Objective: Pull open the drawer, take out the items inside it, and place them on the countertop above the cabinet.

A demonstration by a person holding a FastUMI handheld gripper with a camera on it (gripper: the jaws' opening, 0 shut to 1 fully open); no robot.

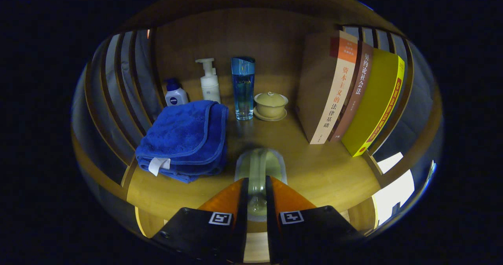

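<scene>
- A wooden countertop (326, 170) stretches ahead of the gripper, backed by a wooden panel and flanked by slatted sides.
- Farthest left, a small dark-capped lotion bottle (175, 93) stands upright against the slats, tucked at the back, probably to keep the front free.
- In front of it lies a folded blue towel (184, 139), its white tag hanging toward the near edge.
- Behind the towel's right corner stands a white pump bottle (209, 81), upright.
- Next comes a tall blue glass bottle (243, 88), upright, near the back.
- The gripper (257, 196) is clenched on a pale, translucent green object (259, 165), seemingly an item from the drawer; both fingers press its sides and it juts forward past the fingertips, over bare wood just right of the towel.
- Held low there, it looks about to be set down in that gap.
- Right of the blue bottle sits a lidded tea bowl (270, 104) on its saucer.
- Farthest right, three books (353, 96) lean together against the slats, spines facing out.
</scene>
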